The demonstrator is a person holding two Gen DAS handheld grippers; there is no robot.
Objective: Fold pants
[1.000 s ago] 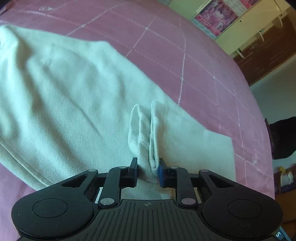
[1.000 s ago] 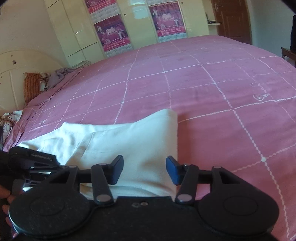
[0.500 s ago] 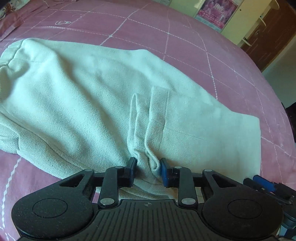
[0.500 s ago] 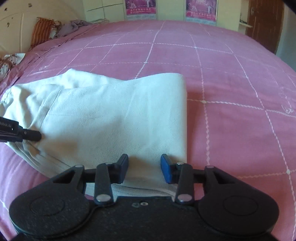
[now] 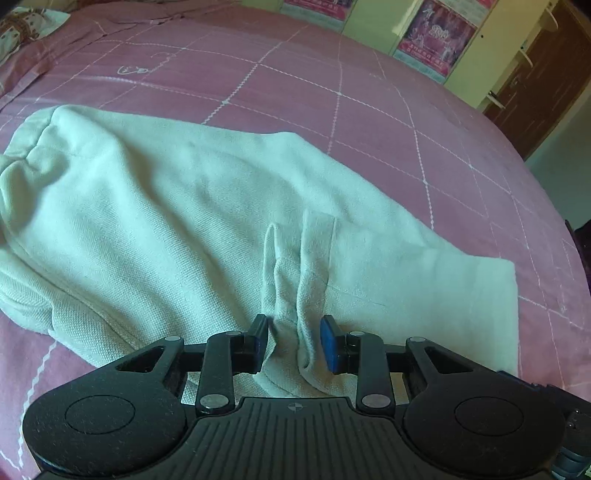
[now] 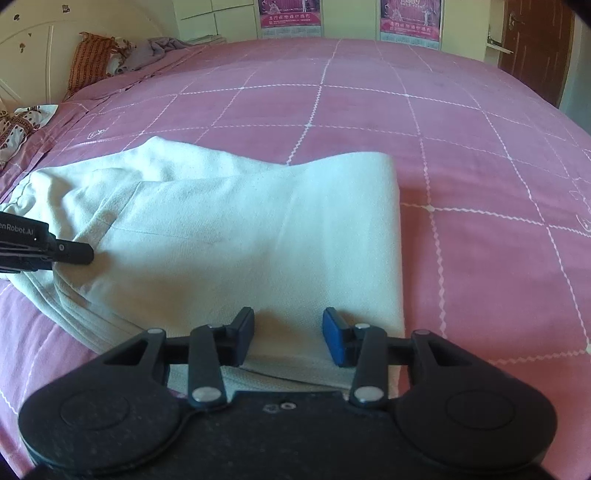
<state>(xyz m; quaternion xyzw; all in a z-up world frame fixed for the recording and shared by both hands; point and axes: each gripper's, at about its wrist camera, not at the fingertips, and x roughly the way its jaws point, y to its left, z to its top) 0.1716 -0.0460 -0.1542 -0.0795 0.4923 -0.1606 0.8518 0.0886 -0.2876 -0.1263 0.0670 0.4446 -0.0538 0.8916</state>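
Observation:
Pale cream pants [image 5: 184, 221] lie folded flat on the pink bedspread [image 5: 406, 122], waistband end at the left. My left gripper [image 5: 293, 341] stands at their near edge. A raised ridge of cloth sits loose between its parted pads, with a small gap on each side. In the right wrist view the pants [image 6: 258, 240] show a straight folded edge at the right. My right gripper [image 6: 288, 336] hovers over the near right corner, its jaws opening, with flat cloth under and between the fingers but unpinched. The left gripper's finger [image 6: 70, 251] shows at the left, resting on the cloth.
The checked pink bed [image 6: 480, 166] stretches far beyond and to the right of the pants. Pillows and crumpled cloth [image 6: 92, 59] lie by the headboard at the far left. Cupboards with posters [image 6: 410, 18] and a brown door [image 6: 535, 44] stand behind.
The left jaws have parted from a tight pinch on the cloth ridge. Both views have swung and the pants now lie spread on the bed. The right gripper came lower over the corner, jaws somewhat narrower.

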